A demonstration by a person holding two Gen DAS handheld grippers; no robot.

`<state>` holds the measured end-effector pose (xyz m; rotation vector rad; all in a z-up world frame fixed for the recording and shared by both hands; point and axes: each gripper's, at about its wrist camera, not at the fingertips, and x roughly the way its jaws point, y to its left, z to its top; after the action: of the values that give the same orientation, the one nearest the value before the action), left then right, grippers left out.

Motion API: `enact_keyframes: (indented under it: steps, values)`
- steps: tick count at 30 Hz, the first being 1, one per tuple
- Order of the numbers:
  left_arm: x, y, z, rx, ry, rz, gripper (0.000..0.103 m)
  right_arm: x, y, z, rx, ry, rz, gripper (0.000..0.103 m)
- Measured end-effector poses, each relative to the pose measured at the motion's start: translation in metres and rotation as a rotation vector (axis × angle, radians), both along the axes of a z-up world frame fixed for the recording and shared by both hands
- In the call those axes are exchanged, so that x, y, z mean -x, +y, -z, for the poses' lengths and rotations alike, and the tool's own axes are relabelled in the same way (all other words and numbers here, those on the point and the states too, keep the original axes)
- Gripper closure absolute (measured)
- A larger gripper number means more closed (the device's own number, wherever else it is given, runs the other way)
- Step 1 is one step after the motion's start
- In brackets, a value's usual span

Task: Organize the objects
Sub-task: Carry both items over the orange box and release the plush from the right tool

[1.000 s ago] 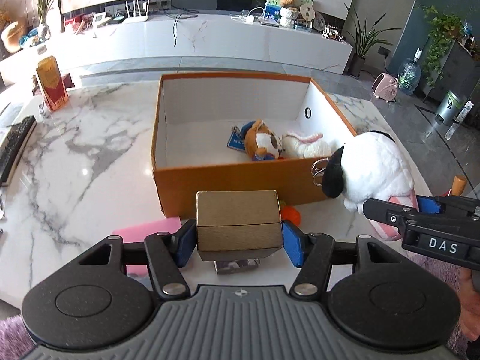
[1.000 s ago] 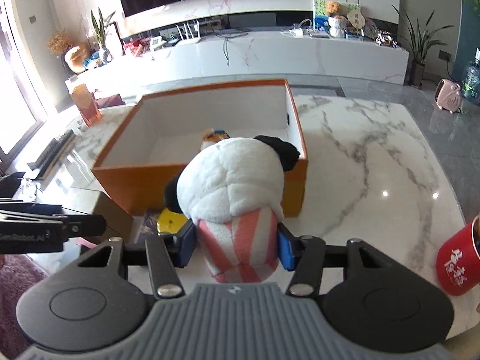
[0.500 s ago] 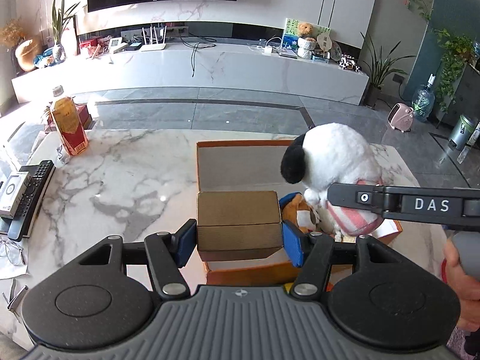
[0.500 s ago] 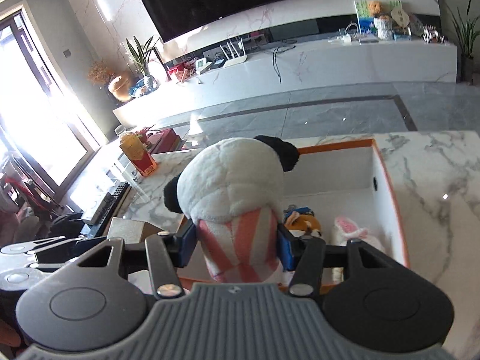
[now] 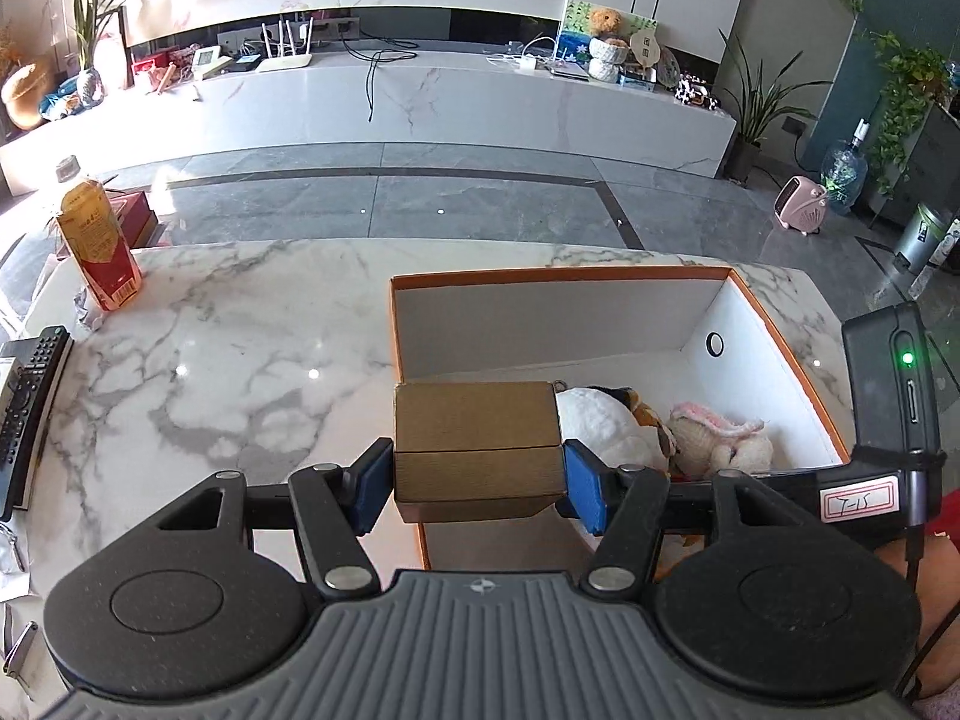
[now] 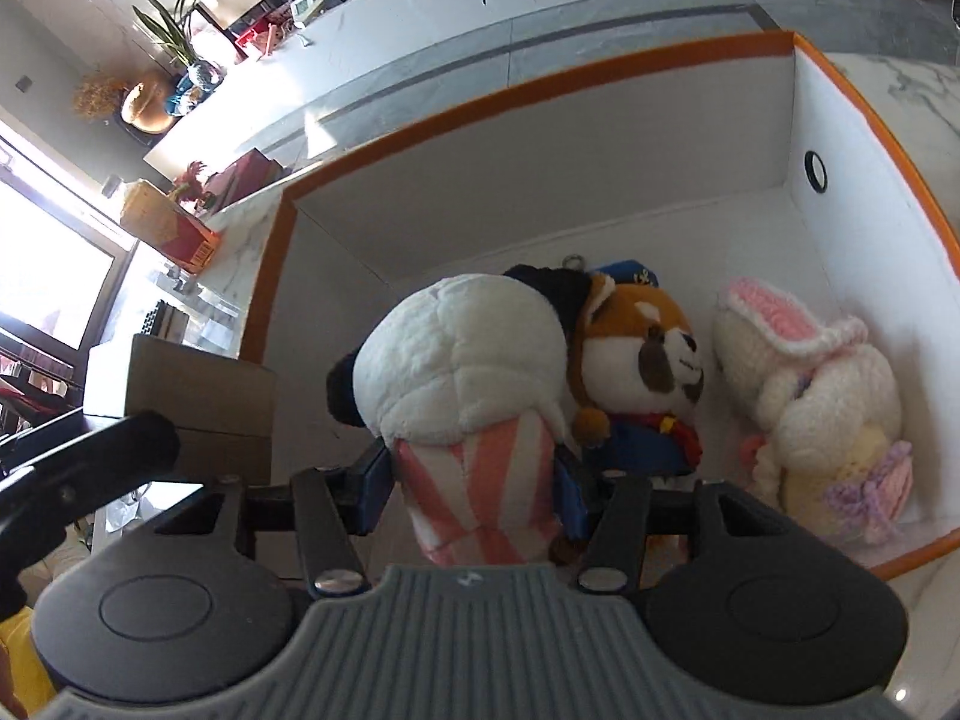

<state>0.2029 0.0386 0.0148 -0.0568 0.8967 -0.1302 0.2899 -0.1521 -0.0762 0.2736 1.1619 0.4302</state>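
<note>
Over the orange box point(image 6: 870, 120), right jaws clenched on dog plush point(image 6: 462, 372), head forward, left jaws clenched on cardboard carton point(image 5: 477, 441), crosswise.

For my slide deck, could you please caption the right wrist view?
Right hand-held gripper lowers a white plush dog into the orange box beside two toys.

My left gripper point(image 5: 479, 468) had blue pads on black linkage arms with silver screws, above a ribbed grey housing. My right gripper point(image 6: 474, 483) looked identical; from the left, it showed a handwritten label and green light.
</note>
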Motion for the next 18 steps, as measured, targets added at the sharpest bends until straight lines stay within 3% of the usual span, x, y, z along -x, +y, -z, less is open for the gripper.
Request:
enact_keyframes:
  steps: [10, 15, 18]
  values:
    - [-0.008, -0.006, 0.000, -0.014, 0.005, 0.037, 0.034, -0.010, 0.005, 0.024, 0.029, 0.086, -0.010, 0.039]
    - [-0.007, -0.015, -0.002, -0.022, -0.001, 0.077, 0.034, -0.001, 0.000, 0.011, 0.031, 0.033, -0.030, 0.033]
    - [-0.008, -0.021, -0.001, -0.032, 0.024, 0.085, 0.034, 0.010, -0.014, -0.008, 0.019, -0.065, 0.015, 0.030]
